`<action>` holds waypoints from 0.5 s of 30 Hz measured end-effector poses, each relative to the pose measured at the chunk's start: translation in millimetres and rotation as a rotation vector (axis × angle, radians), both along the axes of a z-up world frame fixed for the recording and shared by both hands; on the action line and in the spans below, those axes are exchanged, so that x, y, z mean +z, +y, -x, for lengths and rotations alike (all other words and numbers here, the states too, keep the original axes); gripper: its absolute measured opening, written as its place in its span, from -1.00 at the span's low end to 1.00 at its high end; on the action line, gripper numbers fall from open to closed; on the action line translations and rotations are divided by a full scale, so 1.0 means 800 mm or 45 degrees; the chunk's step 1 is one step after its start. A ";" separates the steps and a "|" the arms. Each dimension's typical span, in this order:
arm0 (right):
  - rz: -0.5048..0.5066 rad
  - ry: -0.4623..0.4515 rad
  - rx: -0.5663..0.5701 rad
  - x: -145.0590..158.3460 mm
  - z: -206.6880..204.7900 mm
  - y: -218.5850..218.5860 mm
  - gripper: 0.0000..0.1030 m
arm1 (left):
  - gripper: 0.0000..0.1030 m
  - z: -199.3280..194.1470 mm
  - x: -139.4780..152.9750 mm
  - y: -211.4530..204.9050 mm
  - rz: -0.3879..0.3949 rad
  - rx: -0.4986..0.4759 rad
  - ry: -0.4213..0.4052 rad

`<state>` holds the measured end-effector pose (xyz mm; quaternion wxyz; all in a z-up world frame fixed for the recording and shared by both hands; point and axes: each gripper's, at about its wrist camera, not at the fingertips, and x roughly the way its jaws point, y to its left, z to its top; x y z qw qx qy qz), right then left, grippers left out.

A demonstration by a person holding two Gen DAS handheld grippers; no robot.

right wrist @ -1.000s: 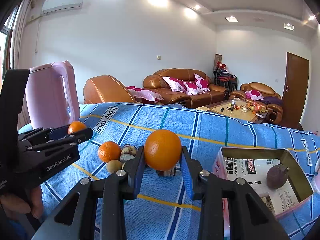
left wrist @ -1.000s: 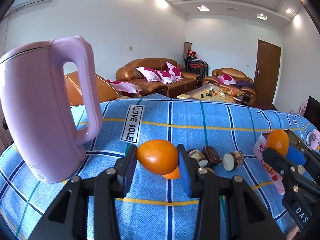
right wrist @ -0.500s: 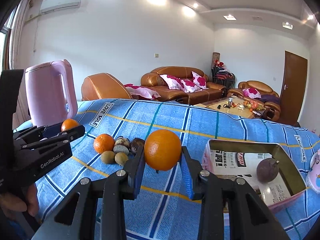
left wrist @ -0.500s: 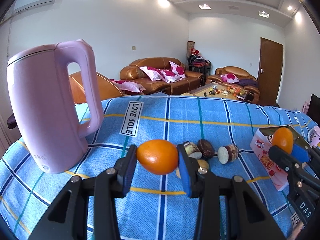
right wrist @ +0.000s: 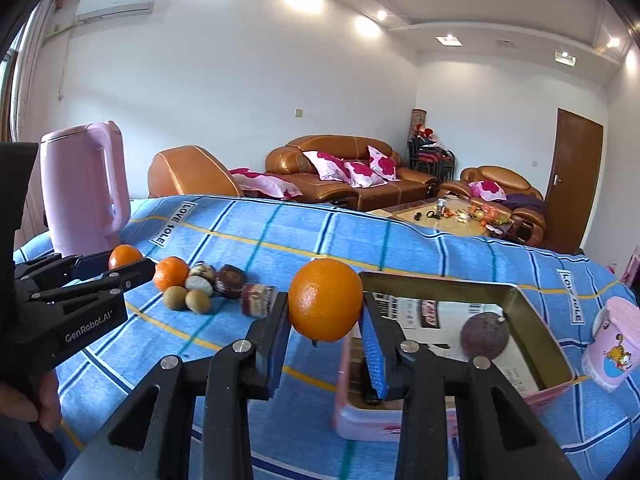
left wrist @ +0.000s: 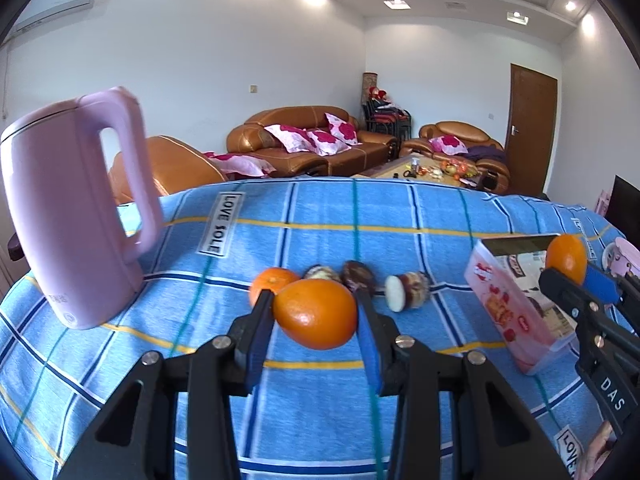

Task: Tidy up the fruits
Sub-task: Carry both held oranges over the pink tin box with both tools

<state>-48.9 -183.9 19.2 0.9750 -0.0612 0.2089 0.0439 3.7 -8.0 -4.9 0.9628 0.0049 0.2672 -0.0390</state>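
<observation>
- Left wrist view: left tool (left wrist: 316, 316) pinching a round glossy orange (left wrist: 316, 314) between blue pads, held above the blue checked cloth on the tabletop (left wrist: 400, 216).
- Right wrist view: right tool (right wrist: 325, 320) pinching a second round orange (right wrist: 325, 300), at the near-left corner of the open pink box with gold lining (right wrist: 552, 360); box lies on the tabletop to the right of the fruit pile.
- Step in hand, as judged: carrying both oranges toward the box. Right orange nearest, so best released first.
- To do well: bring the orange fully past the box rim before spreading the pads; lower close to the floor of the box to avoid rolling or bouncing; aim for the free space left of the dark purple round fruit (right wrist: 484, 334) already inside.
- Hold the left tool clear until the right one exits; both tools crowd the same corner otherwise.
- Count, right wrist view: oranges held, two; small tangerine on cloth (right wrist: 171, 274), one; brown kiwis (right wrist: 186, 300), two; dark mottled fruits (right wrist: 230, 276) in the pile, about three, one cut open; exact number uncertain.
- Fruit in box: one.
- Pink electric kettle (left wrist: 76, 208), one; small pink cartoon cup (right wrist: 612, 344), one.
</observation>
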 end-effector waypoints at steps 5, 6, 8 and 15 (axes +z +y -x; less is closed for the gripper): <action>0.018 -0.019 -0.031 0.003 0.002 -0.021 -0.30 | -0.20 0.001 0.002 -0.021 0.030 -0.047 0.017; 0.018 -0.019 -0.040 0.004 0.003 -0.026 -0.30 | -0.20 0.000 0.002 -0.026 0.035 -0.058 0.021; 0.015 -0.020 -0.058 0.005 0.002 -0.036 -0.30 | -0.20 0.001 0.003 -0.037 0.033 -0.073 0.022; 0.012 -0.047 -0.148 0.013 0.002 -0.081 -0.30 | -0.20 -0.003 0.006 -0.062 0.032 -0.119 0.033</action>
